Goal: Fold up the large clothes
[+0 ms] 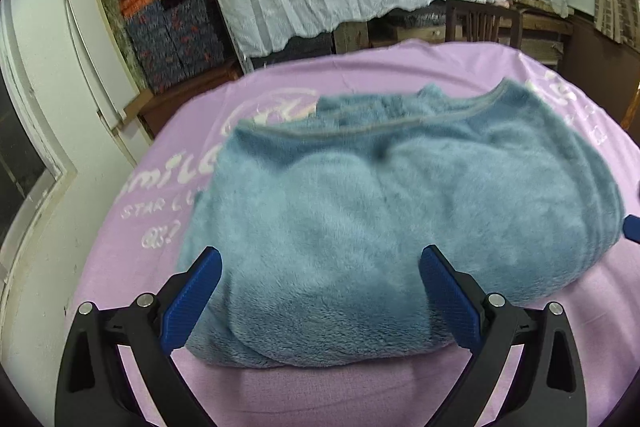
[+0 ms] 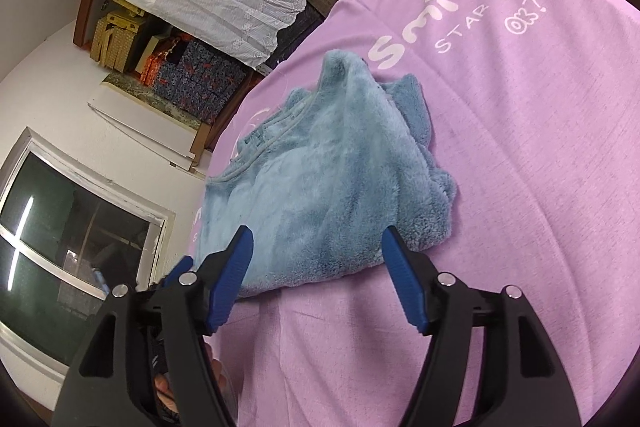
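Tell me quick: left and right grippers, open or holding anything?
Left gripper: open, holding nothing, fingers either side of the blue fleece garment.
Right gripper: open, holding nothing, at the garment's edge.

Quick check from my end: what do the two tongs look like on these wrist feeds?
Both match: the left tongs and right tongs have black angular arms with triangular cut-outs, silver round pivot bolts, and flat blue fingers with ribbed inner faces. No cables, markings or sleeves are visible.
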`<control>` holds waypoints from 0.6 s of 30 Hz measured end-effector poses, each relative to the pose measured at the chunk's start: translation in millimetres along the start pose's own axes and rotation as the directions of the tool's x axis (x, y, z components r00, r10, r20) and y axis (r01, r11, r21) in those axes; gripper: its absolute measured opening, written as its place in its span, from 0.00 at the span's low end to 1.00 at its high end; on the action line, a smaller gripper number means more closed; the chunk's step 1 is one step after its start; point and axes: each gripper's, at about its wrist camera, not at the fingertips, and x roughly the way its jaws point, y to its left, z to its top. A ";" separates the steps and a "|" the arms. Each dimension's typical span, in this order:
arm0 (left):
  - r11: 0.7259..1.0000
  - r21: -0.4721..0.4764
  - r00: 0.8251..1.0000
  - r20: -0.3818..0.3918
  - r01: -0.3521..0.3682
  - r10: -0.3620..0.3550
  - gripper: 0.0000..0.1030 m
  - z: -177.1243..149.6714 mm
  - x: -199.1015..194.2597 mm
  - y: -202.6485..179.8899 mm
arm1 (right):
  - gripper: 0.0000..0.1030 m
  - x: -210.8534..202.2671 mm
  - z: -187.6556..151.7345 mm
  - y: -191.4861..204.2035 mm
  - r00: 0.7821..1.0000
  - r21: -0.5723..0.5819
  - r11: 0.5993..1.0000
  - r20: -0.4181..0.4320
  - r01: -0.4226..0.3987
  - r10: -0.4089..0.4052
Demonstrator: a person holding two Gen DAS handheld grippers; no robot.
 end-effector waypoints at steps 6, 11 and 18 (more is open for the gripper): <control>0.997 -0.065 0.997 -0.056 0.052 -0.056 0.97 -1.1 16.6 13.2 | 0.64 1.0 4.7 -12.9 1.000 0.057 0.998 -0.001 -0.001 0.001; 0.991 -0.098 0.995 -0.017 0.093 -0.095 0.97 11.8 -5.0 13.9 | 0.64 -1.8 7.3 -19.7 1.000 0.089 0.996 0.008 -0.014 0.014; 0.989 -0.109 0.992 -0.067 0.096 -0.103 0.97 20.2 13.7 -3.0 | 0.65 3.4 4.9 -17.9 1.000 0.086 0.996 -0.004 -0.005 0.006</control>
